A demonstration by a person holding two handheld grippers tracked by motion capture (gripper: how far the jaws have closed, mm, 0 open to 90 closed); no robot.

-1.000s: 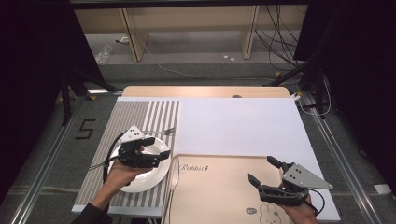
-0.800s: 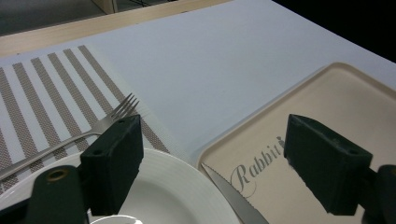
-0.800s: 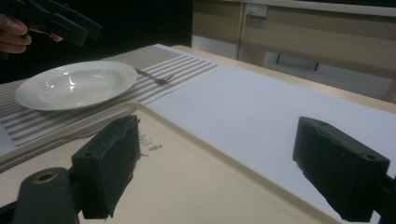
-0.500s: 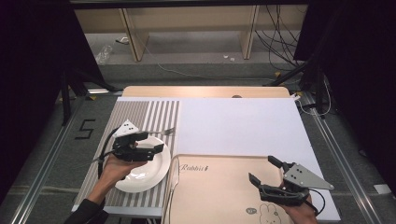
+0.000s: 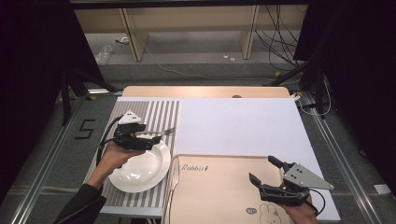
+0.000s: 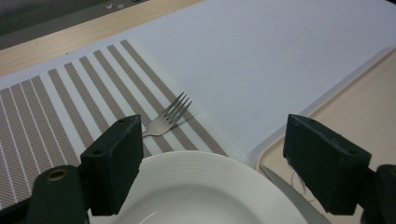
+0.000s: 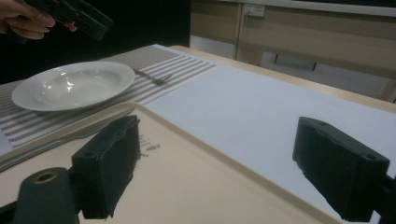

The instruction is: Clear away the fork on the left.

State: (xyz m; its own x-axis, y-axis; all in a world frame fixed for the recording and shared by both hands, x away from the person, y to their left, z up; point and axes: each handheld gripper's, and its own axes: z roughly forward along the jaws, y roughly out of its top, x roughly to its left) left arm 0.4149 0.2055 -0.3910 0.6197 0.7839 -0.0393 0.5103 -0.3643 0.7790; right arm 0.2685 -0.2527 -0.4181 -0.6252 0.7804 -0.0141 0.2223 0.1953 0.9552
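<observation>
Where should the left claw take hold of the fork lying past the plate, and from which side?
Probably at the neck of the fork, just behind the tines, coming straight down from above. It lies flat on the striped placemat, and its handle runs under the plate rim, so only that end is free. The left claw is open.

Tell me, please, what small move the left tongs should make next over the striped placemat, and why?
Probably ease the left tongs forward and down toward the silver metal fork. Their jaws stand open and hold nothing, above the far rim of the round white ceramic plate, while the fork lies flat on the brown-and-white striped placemat just beyond that rim, nearer the left jaw, so a slight sideways correction seems needed.
</observation>
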